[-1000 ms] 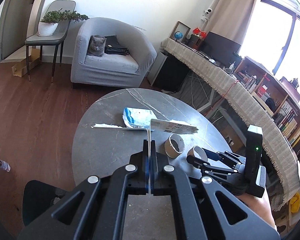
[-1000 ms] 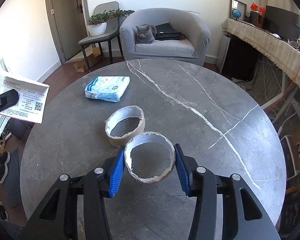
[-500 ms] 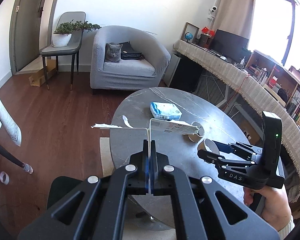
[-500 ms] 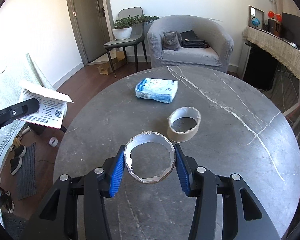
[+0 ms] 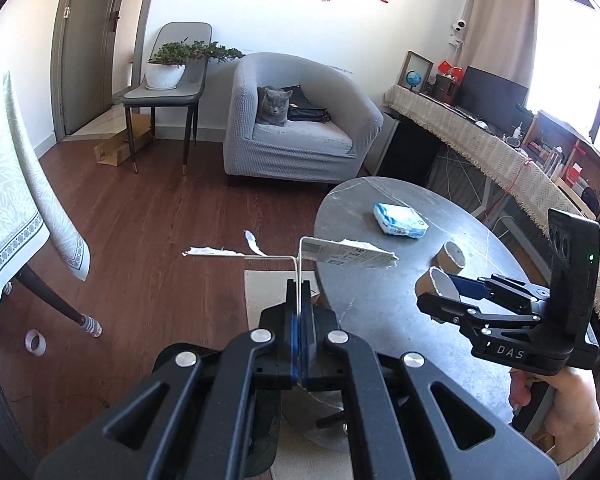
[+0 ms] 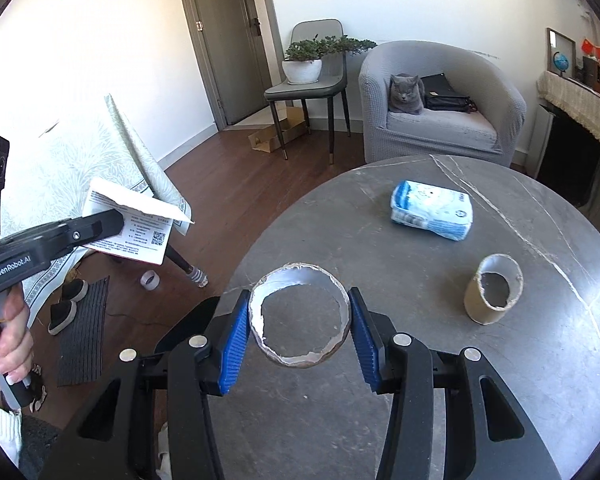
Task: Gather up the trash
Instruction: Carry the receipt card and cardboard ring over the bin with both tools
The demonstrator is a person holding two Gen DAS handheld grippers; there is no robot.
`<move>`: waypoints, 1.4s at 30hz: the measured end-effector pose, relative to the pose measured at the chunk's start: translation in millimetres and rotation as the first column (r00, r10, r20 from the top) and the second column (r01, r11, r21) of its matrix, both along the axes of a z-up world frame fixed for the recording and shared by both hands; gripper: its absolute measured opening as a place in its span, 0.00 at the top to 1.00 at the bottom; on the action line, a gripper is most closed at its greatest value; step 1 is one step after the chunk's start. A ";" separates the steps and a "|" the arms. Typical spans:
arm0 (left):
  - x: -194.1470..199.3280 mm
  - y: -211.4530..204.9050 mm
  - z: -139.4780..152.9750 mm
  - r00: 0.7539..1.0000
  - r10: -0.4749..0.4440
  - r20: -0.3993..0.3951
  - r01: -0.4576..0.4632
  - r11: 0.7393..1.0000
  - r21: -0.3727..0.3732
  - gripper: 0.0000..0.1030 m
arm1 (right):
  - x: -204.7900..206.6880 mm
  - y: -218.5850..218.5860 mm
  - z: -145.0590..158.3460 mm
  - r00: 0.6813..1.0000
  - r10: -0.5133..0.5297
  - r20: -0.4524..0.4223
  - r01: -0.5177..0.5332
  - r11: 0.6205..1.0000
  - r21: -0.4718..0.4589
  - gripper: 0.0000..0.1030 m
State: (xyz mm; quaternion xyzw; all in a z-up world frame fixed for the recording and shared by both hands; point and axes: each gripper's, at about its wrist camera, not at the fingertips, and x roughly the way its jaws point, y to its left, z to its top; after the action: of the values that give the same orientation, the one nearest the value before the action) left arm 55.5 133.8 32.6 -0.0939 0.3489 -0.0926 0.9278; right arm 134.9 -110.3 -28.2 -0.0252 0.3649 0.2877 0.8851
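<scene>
Cardboard ring (image 6: 299, 314): clenched in right claw (image 6: 300, 330), bore facing the camera. Torn paper (image 5: 342, 254): pinched in left claw (image 5: 299, 300), long axis crosswise. Second tube (image 6: 493, 294) upright on bench (image 6: 500, 380).

Grey cat (image 5: 274, 106) on armchair (image 5: 300, 136); potted plant (image 6: 305, 60) on chair (image 6: 306, 80).

White walls, wood floor (image 5: 148, 240), grey armchair (image 5: 300, 120), round marble table (image 6: 420, 272), sunlit window.

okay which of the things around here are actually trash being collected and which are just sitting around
Trash job:
- torn paper, clamped in left gripper
- cardboard ring, gripped by right gripper
- cardboard tube on table

Probably just lying about:
- tissue pack
- cat
- potted plant
</scene>
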 end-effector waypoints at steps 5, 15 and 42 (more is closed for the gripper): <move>-4.8 31.9 -19.1 0.998 0.035 -0.053 -0.035 0.999 -0.010 0.98 | -2.2 24.0 5.5 0.999 0.037 0.011 -0.038 0.999 0.021 0.53; -19.5 63.2 -61.5 0.985 0.068 -0.159 -0.061 0.997 0.052 0.98 | -7.4 82.2 10.5 0.990 0.140 0.005 -0.140 0.988 0.071 0.53; -24.5 104.4 -171.8 0.881 0.062 -0.469 -0.046 0.998 0.044 0.96 | -8.7 168.4 -33.7 0.972 0.221 -0.082 -0.226 0.972 -0.063 0.53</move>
State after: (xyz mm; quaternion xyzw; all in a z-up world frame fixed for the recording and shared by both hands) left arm 30.9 238.2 -139.2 -0.1087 0.5621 -0.0357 0.8191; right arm 126.2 58.1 -61.9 -0.0873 0.4026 0.3731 0.8313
